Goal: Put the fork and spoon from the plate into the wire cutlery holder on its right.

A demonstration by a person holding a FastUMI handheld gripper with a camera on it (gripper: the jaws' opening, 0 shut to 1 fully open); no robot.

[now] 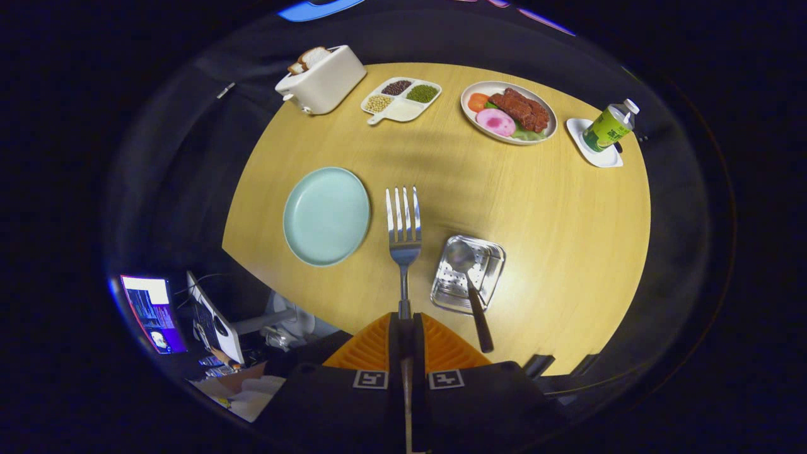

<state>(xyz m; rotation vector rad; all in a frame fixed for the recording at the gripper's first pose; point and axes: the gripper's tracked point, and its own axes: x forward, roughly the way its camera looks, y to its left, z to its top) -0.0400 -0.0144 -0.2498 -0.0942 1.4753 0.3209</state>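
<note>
Fork (pixel 403 221) is clamped in the tongs (pixel 404 325) by its handle, both orange fingers (pixel 369 347) pressed together on it, tines pointing far, away from the camera. It's held up over the surface (pixel 555 221), between the plate (pixel 326 215) on the left and the holder (pixel 488 268) on the right, touching neither.

Spoon (pixel 470 284) is already in the holder: bowl down inside, dark handle leaning out over the near rim toward the tongs. So that half looks done. Plate is bare, no cutlery on it.

Left, by my read: shift the fork right, get it over the holder opening, drop it in, let go. Fork not yet over the holder; it sits just left of it.

In the way: the spoon handle pokes out of the holder on the near side, right where the tongs would come in. The fork could knock it or tip the holder if brought in low. Coming in from above on the far or left part of the opening looks safer.

Rest of the surface is well clear of the path, all along the far edge: toaster (pixel 323 81) with bread, divided tray (pixel 401 99) of beans, food plate (pixel 508 112), bottle (pixel 608 126) on a white coaster far right. Monitors (pixel 154 312) sit off the surface, near left.
</note>
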